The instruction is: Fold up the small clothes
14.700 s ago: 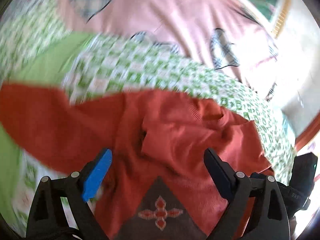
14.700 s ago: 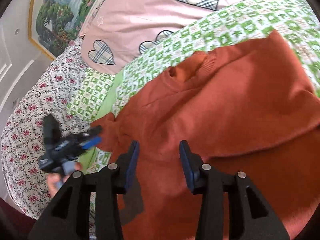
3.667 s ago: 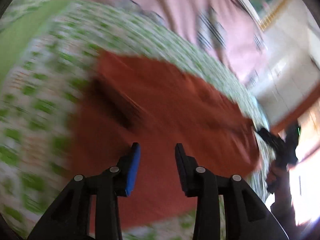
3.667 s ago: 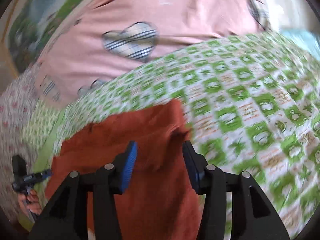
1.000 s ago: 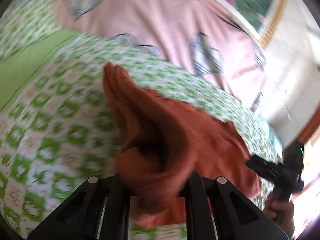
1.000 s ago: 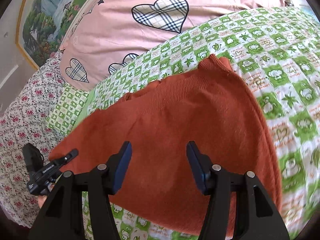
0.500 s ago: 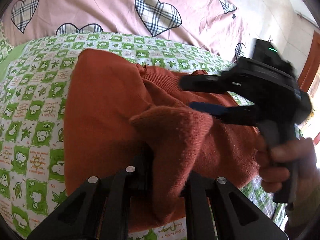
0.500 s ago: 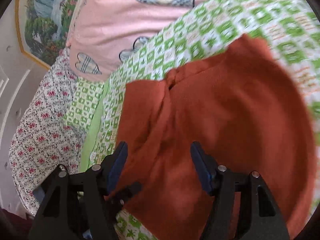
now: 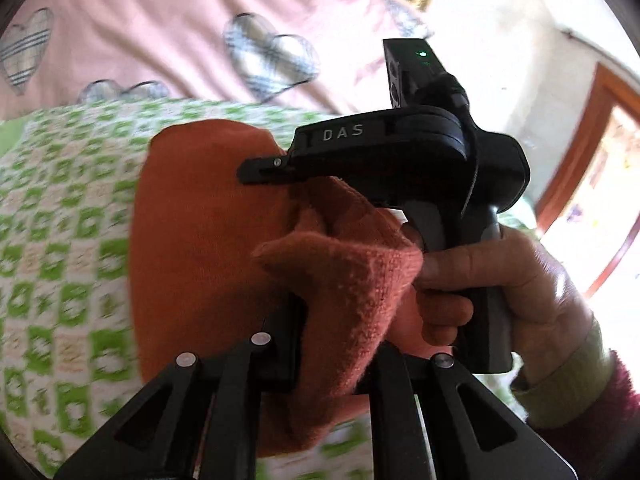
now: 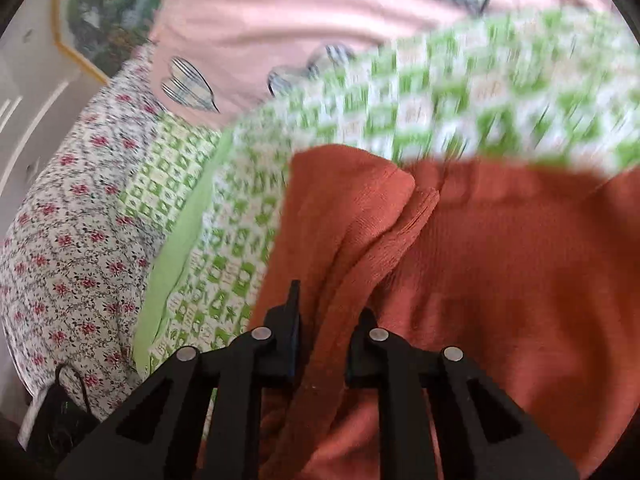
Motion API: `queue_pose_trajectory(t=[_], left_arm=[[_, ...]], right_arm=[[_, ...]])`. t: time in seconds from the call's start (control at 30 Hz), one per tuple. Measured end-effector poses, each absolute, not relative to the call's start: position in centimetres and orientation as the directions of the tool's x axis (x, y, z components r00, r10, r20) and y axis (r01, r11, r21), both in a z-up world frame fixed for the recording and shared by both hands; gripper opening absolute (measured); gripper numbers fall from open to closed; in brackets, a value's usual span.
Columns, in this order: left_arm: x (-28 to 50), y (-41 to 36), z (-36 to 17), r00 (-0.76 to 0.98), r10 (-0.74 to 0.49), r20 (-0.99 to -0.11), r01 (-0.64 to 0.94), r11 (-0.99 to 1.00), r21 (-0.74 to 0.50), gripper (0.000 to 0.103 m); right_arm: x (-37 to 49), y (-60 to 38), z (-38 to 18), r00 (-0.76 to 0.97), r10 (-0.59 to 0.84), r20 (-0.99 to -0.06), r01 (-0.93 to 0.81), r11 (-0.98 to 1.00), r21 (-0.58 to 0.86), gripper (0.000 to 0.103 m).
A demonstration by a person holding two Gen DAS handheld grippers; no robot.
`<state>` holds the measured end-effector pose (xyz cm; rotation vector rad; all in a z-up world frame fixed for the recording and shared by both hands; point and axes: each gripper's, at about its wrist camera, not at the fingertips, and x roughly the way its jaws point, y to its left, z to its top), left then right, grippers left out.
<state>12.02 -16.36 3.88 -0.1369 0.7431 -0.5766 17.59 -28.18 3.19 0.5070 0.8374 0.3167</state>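
A rust-orange knitted sweater (image 9: pixel 200 240) lies folded on the green-and-white checked bedspread (image 9: pixel 60 216). My left gripper (image 9: pixel 336 344) is shut on a bunched fold of the sweater, which drapes over its fingers. The right gripper's body (image 9: pixel 400 156), held in a hand, shows in the left wrist view close above the sweater. In the right wrist view my right gripper (image 10: pixel 326 328) is shut on a raised fold of the sweater (image 10: pixel 500 280); the fold fills the gap between its fingers.
A pink quilt with plaid hearts (image 9: pixel 180 40) lies behind the sweater. A floral sheet (image 10: pixel 68 240) and a green strip of bedspread (image 10: pixel 180 248) lie to the left. A framed picture (image 10: pixel 100 12) hangs on the wall. A wooden door frame (image 9: pixel 580 160) stands at right.
The right gripper has closed on a fold of the sweater; half a second ago its fingers stood apart. The two grippers have come close together. The left gripper still holds its fold.
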Motion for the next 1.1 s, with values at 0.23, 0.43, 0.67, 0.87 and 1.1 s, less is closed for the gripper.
queue_pose_trajectory(t=[0.23,0.43,0.67,0.87,1.1], left_arm=[[13.1,-24.6,2.2,0.458,-0.626,-0.631,0.521,0.764,-0.38,0.011],[13.3,-27.6,0.1,0.414,-0.619,-0.667,0.51,0.765,-0.394,0.011],[13.7,-28.4,-0.6,0.414,-0.597,-0.687,0.508,0.778,-0.369,0.014],[13.7,-27.8,-0.6,0.372,-0.627,-0.684,0.522,0.751,-0.405,0.033],[10.5,-23.5,0.7,0.329,-0.654,-0.681,0.543,0.721,-0.43,0.056]], right_arm=[[13.5,-35.8,4.3,0.661,0.323,-0.678,0.023,0.893,0.449,0.017],[12.2,-39.5,1.4,0.647,0.309,-0.697,0.07,0.886,0.458,0.017],[12.2,-39.7,0.9,0.659,0.275,-0.7,0.06,0.908,0.414,0.017],[11.4,-40.7,0.5,0.67,0.279,-0.688,0.086,0.891,0.445,0.025],[7.5,-42.2,1.6,0.701,0.193,-0.687,0.185,0.881,0.436,0.054]])
